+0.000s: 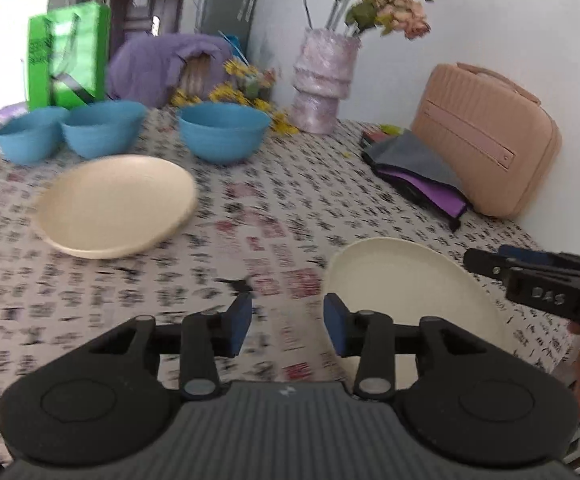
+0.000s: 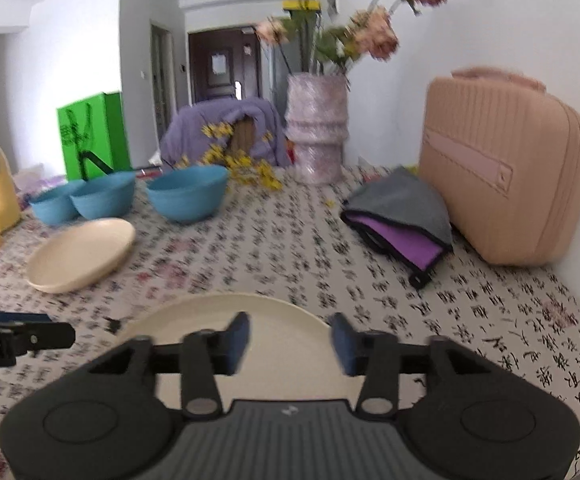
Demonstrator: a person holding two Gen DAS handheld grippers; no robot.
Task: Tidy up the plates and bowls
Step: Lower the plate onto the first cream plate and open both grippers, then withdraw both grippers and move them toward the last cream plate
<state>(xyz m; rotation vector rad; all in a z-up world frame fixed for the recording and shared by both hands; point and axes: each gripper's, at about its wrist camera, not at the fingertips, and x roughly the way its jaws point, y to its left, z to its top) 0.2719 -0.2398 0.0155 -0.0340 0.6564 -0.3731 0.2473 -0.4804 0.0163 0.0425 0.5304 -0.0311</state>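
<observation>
A table under a cloth printed with black and red calligraphy (image 1: pixel 282 208) carries the dishes. Three blue round bowls stand in a row at the far left: the leftmost blue bowl (image 1: pixel 30 136) touches the middle blue bowl (image 1: pixel 104 128), while the right blue bowl (image 1: pixel 224 132) sits apart from them. Just nearer than the bowls lies a cream round plate (image 1: pixel 116 206), flat on the cloth. A second cream round plate (image 2: pixel 250 344) lies near the front edge, to the right. The left gripper (image 1: pixel 288 324) hangs over bare cloth just left of this near plate, its blue-padded jaws partly apart with nothing between them. The right gripper (image 2: pixel 290 340) hangs above the near plate, jaws parted a little wider and gripping nothing; the plate shows through the gap, and the pads do not press on it. At the far side stand a pale pink wrapped vase with dried roses (image 2: pixel 316 132), a peach ribbed hard case (image 2: pixel 506 168) against the right wall, and a folded grey and purple cloth (image 2: pixel 402 216) beside the case.
</observation>
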